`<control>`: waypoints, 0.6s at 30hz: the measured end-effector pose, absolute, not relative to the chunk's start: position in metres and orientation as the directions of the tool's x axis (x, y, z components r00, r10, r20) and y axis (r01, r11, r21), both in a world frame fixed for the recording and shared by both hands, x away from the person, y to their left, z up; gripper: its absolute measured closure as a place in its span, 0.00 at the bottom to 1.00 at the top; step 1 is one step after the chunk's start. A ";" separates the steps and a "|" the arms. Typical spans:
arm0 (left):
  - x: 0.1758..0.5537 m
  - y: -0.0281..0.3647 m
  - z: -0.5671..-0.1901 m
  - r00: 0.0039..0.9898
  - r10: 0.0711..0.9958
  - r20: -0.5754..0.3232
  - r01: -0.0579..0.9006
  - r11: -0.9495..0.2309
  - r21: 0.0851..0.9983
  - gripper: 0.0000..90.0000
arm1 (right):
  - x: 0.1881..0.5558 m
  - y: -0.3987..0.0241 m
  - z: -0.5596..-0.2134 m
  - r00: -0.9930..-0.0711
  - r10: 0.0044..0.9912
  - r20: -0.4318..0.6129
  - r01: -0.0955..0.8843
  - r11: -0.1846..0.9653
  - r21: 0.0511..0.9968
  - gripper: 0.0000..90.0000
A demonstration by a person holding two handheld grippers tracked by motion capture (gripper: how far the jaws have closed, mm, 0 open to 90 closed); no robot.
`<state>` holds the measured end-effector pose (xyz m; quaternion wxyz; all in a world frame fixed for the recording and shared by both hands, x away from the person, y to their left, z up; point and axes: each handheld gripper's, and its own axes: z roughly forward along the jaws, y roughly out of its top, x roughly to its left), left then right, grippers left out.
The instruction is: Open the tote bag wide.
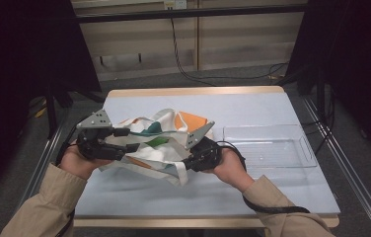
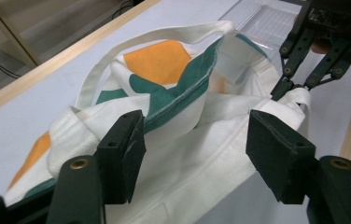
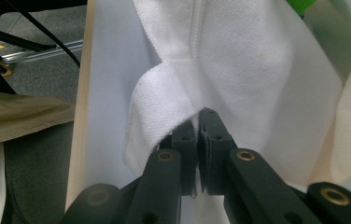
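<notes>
A white cloth tote bag [image 1: 159,143] printed with orange and green patches lies crumpled at the middle of the pale blue table [image 1: 252,106]. My left gripper [image 1: 127,140] is at the bag's left side. In the left gripper view its jaws [image 2: 194,156] stand apart with the bag's white fabric [image 2: 183,93] lying loosely between them. My right gripper [image 1: 188,160] is at the bag's right front, and its jaws [image 3: 198,128] are pinched together on a fold of the white fabric [image 3: 239,60]. The left gripper view has the right gripper [image 2: 295,88] clamped on the bag's edge.
A clear plastic tray [image 1: 267,127] sits on the table to the right of the bag, and its ribbed base [image 2: 267,18] lies behind the bag in the left gripper view. Wooden strips edge the table. Dark frames and cables stand around it.
</notes>
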<state>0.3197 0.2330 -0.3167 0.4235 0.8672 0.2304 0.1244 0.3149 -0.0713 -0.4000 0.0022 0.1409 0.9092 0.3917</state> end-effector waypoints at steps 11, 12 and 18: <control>0.328 0.235 -0.315 0.857 0.514 0.046 0.278 -0.535 0.797 0.34 | 0.312 -0.071 -0.403 -0.962 0.250 0.107 0.250 0.664 0.705 0.96; 0.328 0.235 -0.315 0.856 0.516 0.043 0.281 -0.533 0.798 0.34 | 0.313 -0.071 -0.403 -0.963 0.248 0.108 0.250 0.662 0.706 0.96; 0.330 0.236 -0.314 0.847 0.528 0.060 0.274 -0.531 0.802 0.32 | 0.312 -0.072 -0.403 -0.963 0.246 0.106 0.248 0.668 0.701 0.96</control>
